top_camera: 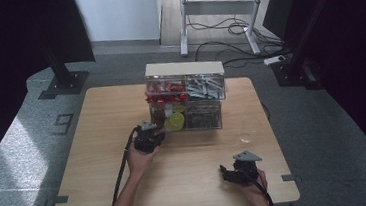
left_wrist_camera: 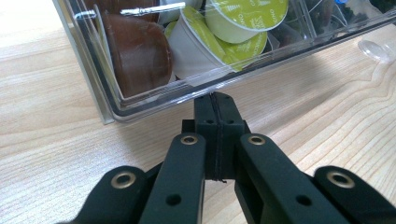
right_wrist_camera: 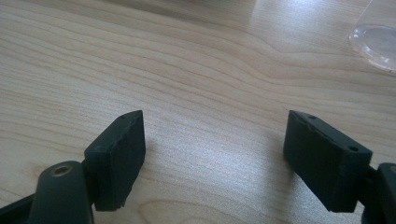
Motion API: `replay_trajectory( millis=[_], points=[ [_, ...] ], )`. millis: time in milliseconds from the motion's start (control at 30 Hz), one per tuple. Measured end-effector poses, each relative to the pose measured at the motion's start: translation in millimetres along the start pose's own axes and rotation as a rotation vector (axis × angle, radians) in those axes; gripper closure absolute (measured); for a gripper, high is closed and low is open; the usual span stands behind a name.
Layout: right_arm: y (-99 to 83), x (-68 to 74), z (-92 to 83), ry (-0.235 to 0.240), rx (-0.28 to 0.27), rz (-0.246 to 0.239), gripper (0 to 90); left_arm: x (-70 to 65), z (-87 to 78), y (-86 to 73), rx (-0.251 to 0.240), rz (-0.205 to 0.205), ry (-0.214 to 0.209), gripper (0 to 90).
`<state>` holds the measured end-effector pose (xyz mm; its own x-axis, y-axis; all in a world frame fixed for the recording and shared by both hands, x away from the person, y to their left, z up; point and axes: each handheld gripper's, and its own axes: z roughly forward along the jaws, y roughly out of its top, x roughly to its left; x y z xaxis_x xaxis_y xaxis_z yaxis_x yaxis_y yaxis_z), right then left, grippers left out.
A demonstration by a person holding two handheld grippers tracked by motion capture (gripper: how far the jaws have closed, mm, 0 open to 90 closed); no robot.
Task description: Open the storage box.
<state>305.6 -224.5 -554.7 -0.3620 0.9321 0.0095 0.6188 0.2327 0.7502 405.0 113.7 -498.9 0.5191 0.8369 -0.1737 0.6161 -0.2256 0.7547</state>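
Green capsule lids (left_wrist_camera: 247,16): lettering unreadable.

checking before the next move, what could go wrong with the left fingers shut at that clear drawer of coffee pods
1. The left gripper has its fingers shut at the clear drawer's bottom front edge; that hold looks thin and may slip.
2. A hard tug might drag the whole organizer across the table.
3. Coffee pods lie loose inside and could spill.

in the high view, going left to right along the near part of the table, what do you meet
left gripper → yellow-green capsules in the clear drawer → right gripper → clear cup
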Motion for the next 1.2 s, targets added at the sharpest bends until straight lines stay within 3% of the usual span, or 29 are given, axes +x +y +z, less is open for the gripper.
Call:
replay_trajectory(
  millis=[433,800,1200],
  points=[
    [0.0,0.0,0.0,0.000,0.000,0.000,20.9,-2.3,-7.0,1.7,-0.018,-0.008,-0.028,90.0],
    [0.0,0.0,0.0,0.000,0.000,0.000,21.0,-4.7,-10.1,2.5,-0.032,0.004,-0.008,90.0],
    [0.1,-0.1,0.1,0.000,0.000,0.000,21.0,-9.5,-24.4,17.7,-0.063,0.031,0.000,90.0]
  ],
)
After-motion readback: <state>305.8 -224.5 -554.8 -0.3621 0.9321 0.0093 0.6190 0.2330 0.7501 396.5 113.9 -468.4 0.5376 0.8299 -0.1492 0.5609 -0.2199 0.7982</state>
